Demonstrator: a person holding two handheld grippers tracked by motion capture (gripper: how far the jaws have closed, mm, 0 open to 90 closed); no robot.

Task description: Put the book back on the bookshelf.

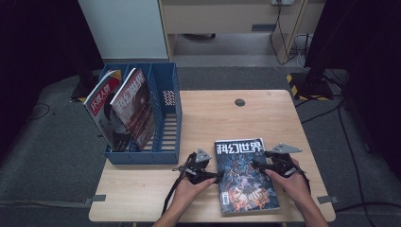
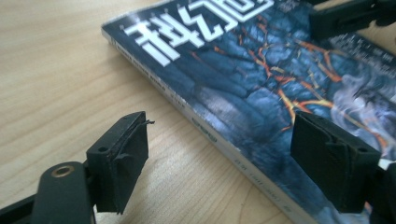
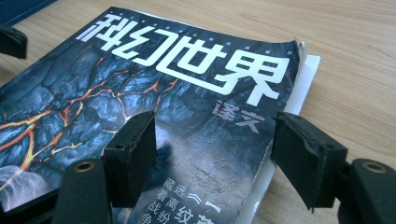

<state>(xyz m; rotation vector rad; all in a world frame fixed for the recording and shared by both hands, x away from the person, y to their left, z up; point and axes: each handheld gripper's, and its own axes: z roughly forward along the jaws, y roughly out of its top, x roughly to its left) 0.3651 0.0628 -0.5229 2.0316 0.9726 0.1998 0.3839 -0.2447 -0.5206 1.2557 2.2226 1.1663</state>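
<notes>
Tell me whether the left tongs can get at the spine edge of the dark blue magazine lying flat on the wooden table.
Probably yes. The left tongs stand open astride the spine of the dark blue magazine, nothing between them and it. The magazine lies flat on the wooden table, so the lower pad may struggle to slip under.

— We see a magazine (image 1: 246,176) with a dark blue, cracked-rock cover veined in orange, its title in white.

— And we see a blue file rack (image 1: 166,118), a pale wood-grain table (image 1: 265,118), and black gripper pads (image 2: 122,156).
</notes>
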